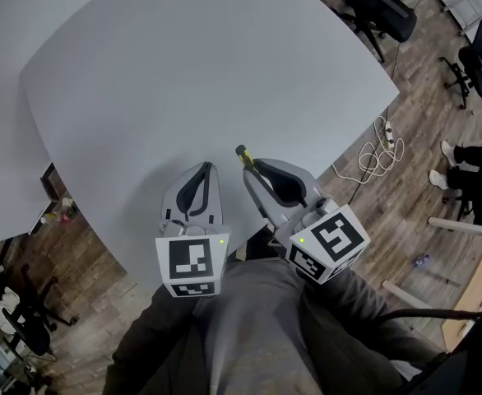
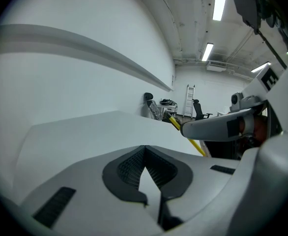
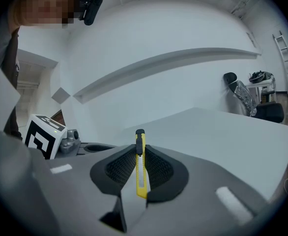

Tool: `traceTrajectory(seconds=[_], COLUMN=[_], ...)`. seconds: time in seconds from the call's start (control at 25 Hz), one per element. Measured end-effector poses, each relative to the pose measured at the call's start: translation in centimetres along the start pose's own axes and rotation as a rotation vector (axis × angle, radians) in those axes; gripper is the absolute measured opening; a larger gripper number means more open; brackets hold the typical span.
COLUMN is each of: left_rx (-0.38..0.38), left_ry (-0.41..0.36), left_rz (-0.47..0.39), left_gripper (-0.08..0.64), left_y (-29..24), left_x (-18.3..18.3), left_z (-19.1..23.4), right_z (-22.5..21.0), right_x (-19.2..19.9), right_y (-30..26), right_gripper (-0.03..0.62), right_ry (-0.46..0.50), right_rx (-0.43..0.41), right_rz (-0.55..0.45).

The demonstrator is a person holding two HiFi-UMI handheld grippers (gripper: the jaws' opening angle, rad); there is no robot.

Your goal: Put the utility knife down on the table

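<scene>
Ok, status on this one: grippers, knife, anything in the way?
Right gripper shut on the utility knife, tip poking forward over the table. Left gripper shut, empty, alongside. Nothing seen on the table ahead.

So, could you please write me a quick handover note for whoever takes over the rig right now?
Left gripper: jaws together, nothing in them, next to the right one.
Right gripper: shut on the yellow utility knife, whose black end sticks out past the jaws.
Table: the white top lies ahead of both grippers, which are at its near edge.
Done: the knife is gripped.
Left: lower it onto the table, open the right jaws and draw back.
</scene>
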State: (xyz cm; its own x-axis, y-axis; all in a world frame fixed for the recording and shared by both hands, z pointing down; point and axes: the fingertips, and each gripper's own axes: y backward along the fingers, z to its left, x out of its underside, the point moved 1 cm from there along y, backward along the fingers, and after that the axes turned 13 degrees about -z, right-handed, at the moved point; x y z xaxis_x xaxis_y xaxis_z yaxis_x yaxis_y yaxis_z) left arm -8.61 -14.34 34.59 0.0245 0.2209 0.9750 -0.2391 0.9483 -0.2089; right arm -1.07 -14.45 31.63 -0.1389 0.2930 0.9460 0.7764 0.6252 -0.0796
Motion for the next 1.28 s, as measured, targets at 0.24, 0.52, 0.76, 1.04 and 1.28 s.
traceTrajectory(seconds=[0.24, 0.52, 0.76, 1.04, 1.28], left_rx=[-0.048, -0.107, -0.193, -0.211, -0.198], left_ry=[-0.015, -0.024, -0.028, -0.006, 0.009], left_rz=[0.016, 0.047, 0.069, 0.083, 0.097], left_gripper=[0.003, 0.003, 0.003, 0.003, 0.003], left_y=[-2.7, -5.1, -6.3, -7.3, -8.1], left_x=[-0.8, -0.6, -0.7, -0.1, 1.1], left_z=[0.6, 1.0, 1.4, 2.3, 4.9], right_z=[-2.7, -5.3, -7.3, -7.1, -6.5], right_x=[-1.0, -0.8, -1.0, -0.3, 1.1], right_y=[-2.2, -3.4, -4.0, -6.2, -8.8], right_gripper=[0.057, 0.057, 0.057, 0.057, 0.057], right_ry=[-0.014, -0.046, -0.070, -0.077, -0.078], right_rx=[-0.053, -0.097, -0.159, -0.205, -0.191], right_rz=[0.015, 0.032, 0.039, 0.074, 0.107])
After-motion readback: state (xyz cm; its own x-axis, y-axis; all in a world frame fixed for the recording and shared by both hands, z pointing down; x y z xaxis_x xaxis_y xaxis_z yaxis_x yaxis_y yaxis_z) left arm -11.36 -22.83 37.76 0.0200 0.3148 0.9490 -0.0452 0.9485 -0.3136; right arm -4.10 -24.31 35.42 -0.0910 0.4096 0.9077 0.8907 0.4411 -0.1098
